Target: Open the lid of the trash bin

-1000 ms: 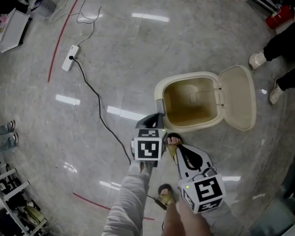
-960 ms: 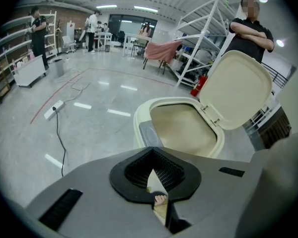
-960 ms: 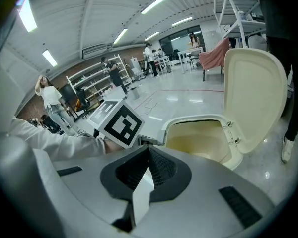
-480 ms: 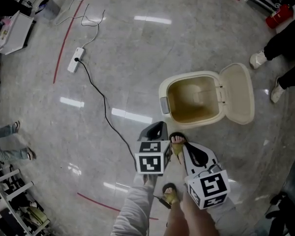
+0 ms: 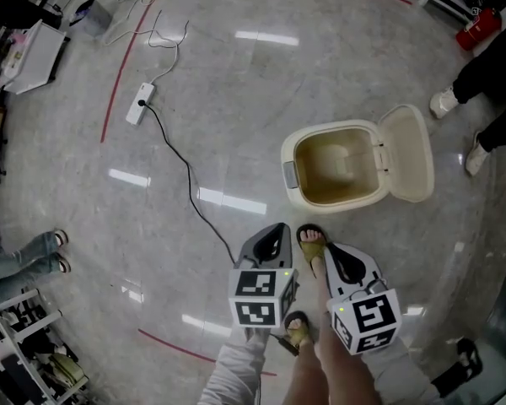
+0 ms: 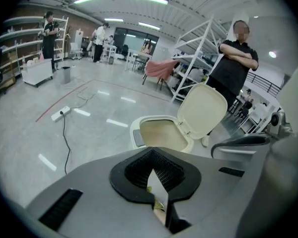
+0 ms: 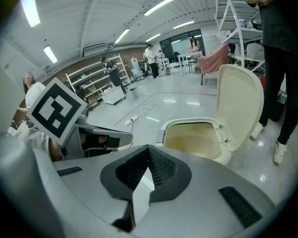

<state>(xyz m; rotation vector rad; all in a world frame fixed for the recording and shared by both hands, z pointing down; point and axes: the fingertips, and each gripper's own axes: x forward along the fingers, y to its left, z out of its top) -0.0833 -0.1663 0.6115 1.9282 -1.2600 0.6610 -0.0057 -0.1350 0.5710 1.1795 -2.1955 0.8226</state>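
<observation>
The trash bin (image 5: 297,154) stands on the floor (image 5: 211,91) ahead of the person with its lid (image 5: 407,154) already swung up and back. The opening step looks done, and little more seems called for than keeping clear of it. The left gripper (image 5: 270,241) and right gripper (image 5: 344,264) hang near the person's sandalled feet (image 5: 310,241), well short of the bin, each with its jaws pressed together on nothing. The grey patch (image 5: 290,174) on the bin's front may be a push latch, and the bin's bottom is too dim to read.

The head view looks steeply down; both low gripper views face the same nearby trash bin (image 6: 155,117).
</observation>
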